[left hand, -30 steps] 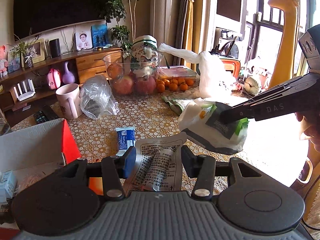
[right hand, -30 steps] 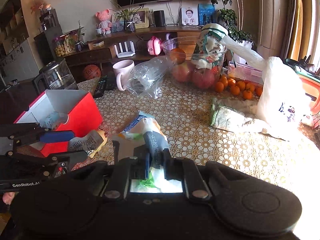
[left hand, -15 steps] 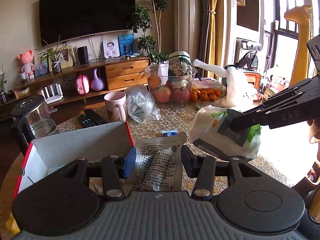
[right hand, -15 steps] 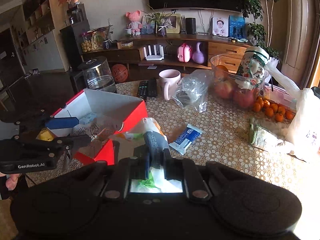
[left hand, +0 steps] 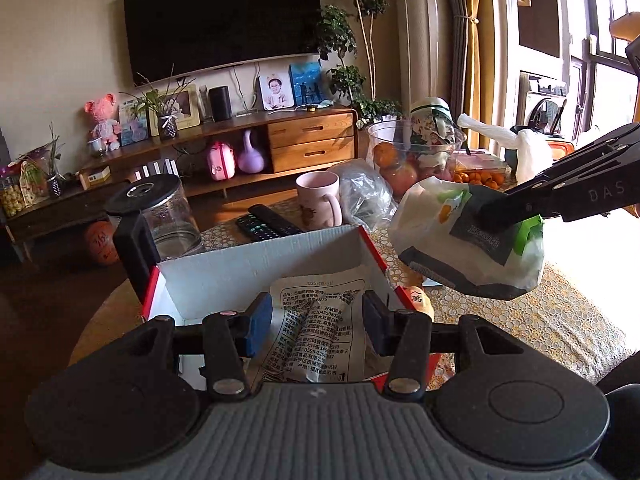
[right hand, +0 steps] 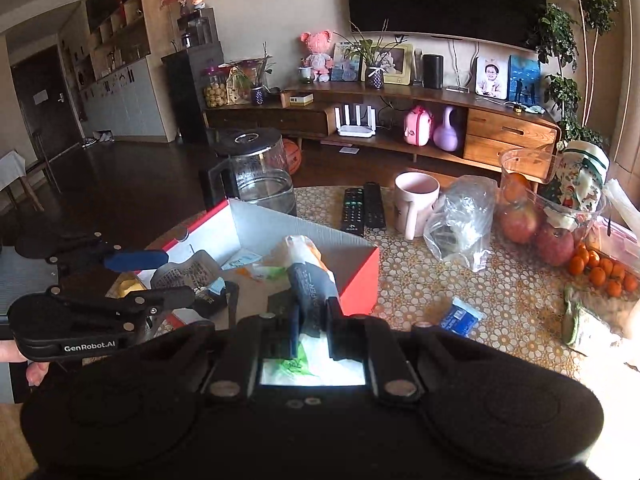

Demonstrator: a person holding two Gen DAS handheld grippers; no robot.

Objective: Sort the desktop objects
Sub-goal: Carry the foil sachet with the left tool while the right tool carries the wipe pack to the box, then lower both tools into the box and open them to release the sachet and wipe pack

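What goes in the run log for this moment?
left gripper: shut on silver snack packet | right gripper: shut on tissue pack | both over red box

A black wall-mounted television [left hand: 222, 16] is seen above a long wooden media cabinet [right hand: 440, 120], on which a pink plush doll [right hand: 318, 54], a framed child's photograph [left hand: 275, 92] and potted green plants [left hand: 340, 40] are displayed.
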